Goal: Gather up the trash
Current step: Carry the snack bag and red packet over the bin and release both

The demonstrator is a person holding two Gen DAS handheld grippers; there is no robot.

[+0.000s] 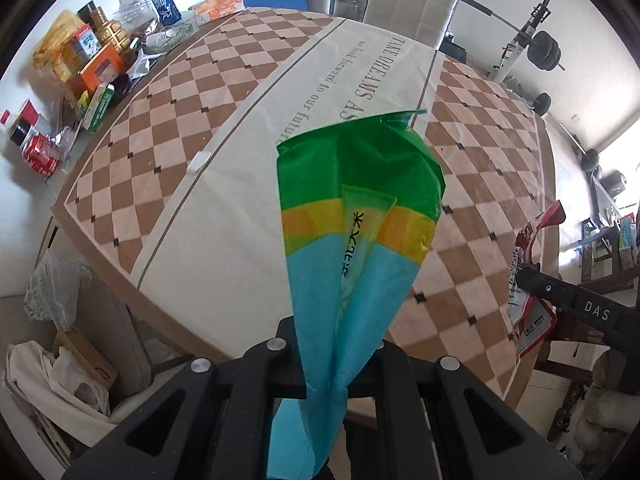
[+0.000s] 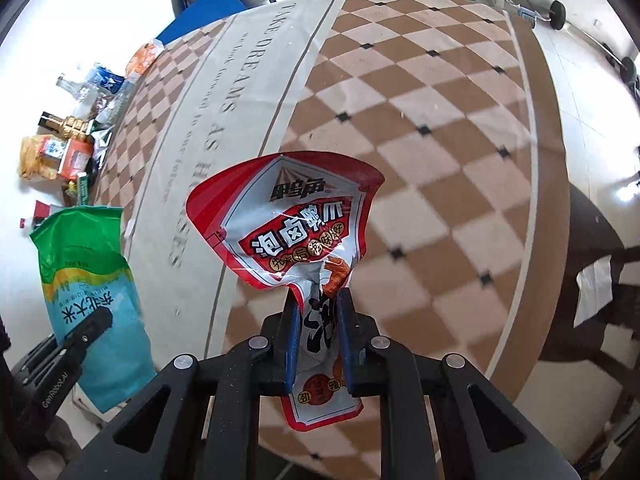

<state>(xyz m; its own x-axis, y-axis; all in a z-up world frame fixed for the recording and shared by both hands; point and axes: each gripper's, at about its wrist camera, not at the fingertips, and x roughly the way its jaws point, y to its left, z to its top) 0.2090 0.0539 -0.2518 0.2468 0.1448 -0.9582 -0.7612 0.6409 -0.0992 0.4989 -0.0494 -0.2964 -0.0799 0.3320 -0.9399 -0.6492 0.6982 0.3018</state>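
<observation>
Over the checkered brown-and-beige tablecloth (image 1: pixel 224 92), in the left wrist view, the left gripper (image 1: pixel 332 356) is clamped tight on a crinkly plastic rice bag banded green, yellow and light blue (image 1: pixel 356 232); the bag stands up out of the closed jaws, clear of the table. A small white piece (image 1: pixel 199 161) lies on the cloth's cream centre strip. Bottles, boxes and cans (image 1: pixel 84 68) crowd the far left edge of the table. At the right edge, the right gripper (image 1: pixel 524 276) carries a red-and-white snack wrapper (image 1: pixel 532 280).

From the right wrist view, the right gripper (image 2: pixel 320 320) has its blue-padded fingers (image 2: pixel 347 340) pinching that crumpled red-and-white snack wrapper (image 2: pixel 296 224), which fans out above the tablecloth (image 2: pixel 440 140). To the left, the left gripper (image 2: pixel 86 330) holds the rice bag (image 2: pixel 88 280) beside the table's edge.
</observation>
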